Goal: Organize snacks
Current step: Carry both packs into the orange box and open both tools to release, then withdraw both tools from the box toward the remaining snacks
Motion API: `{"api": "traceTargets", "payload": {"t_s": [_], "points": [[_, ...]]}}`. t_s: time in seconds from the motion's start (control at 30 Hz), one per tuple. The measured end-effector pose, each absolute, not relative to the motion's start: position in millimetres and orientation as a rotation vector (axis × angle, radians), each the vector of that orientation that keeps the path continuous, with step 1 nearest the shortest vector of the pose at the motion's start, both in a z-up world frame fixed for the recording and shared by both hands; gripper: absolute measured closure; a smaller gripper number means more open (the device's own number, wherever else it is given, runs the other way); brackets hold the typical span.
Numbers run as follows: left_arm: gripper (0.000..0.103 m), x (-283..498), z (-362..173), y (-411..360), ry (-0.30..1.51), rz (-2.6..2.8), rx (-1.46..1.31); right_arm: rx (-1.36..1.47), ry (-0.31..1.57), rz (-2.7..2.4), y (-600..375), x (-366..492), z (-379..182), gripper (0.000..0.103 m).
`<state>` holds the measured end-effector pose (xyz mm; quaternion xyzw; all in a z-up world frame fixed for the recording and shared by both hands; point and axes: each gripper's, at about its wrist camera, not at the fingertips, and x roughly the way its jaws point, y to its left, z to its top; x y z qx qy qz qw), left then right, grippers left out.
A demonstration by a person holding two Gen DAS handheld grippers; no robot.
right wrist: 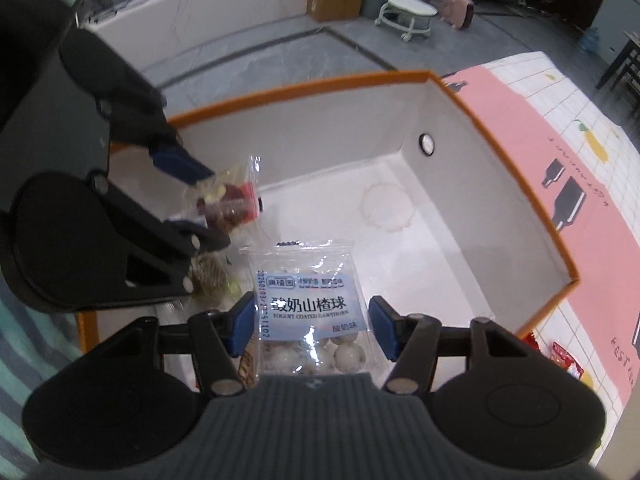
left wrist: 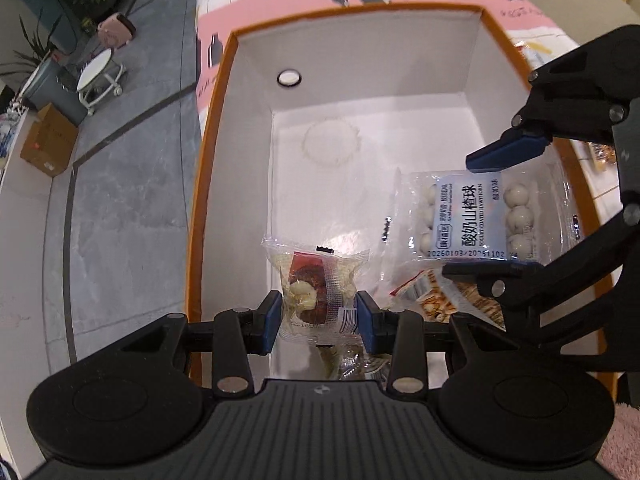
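An orange-rimmed white box (left wrist: 224, 80) stands on a pink and white mat; it also shows in the right wrist view (right wrist: 500, 128). My left gripper (left wrist: 318, 314) is shut on a clear packet with a red-brown date snack (left wrist: 316, 284), held over the box's near left part; the packet shows too in the right wrist view (right wrist: 230, 200). My right gripper (right wrist: 312, 326) is open around a clear bag of yogurt coated hawthorn balls (right wrist: 310, 312), inside the box. That bag (left wrist: 472, 216) sits between its blue pads (left wrist: 504, 152) in the left wrist view. Other wrapped snacks (left wrist: 436, 300) lie beneath.
The far half of the box floor (left wrist: 352, 184) holds only a round stain. Loose snack packets (right wrist: 564, 356) lie on the mat right of the box. Beyond the table are a grey floor, a cardboard box (left wrist: 48, 140) and a white stool (left wrist: 98, 76).
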<state>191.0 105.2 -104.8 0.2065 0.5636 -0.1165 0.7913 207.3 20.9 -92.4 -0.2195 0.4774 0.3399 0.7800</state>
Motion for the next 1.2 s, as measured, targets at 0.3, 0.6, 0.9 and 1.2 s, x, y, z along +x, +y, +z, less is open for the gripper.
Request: {"api": "traceTargets", "payload": {"t_s": [0.3, 0.6, 0.9, 1.2], "points": [[0.058, 201.1, -112.6, 102.8, 1.250, -0.208, 0.492, -0.508, 1.067, 0.703, 24.0, 216.1, -111.9, 0.044], [0.053, 200.7, -113.5, 101.3, 1.248, -0.196, 0.490, -0.515, 1.050, 0.709, 25.8, 210.3, -112.6, 0.042], [0.044, 193.3, -103.7, 96.9, 1.223, -0.195, 0.493, -0.498, 0.973, 0.730, 16.0, 203.1, -90.3, 0.037], [0.041, 183.5, -76.6, 86.0, 1.148, -0.180, 0.485, -0.476, 0.902, 0.699, -4.6, 191.3, -63.7, 0.034]]}}
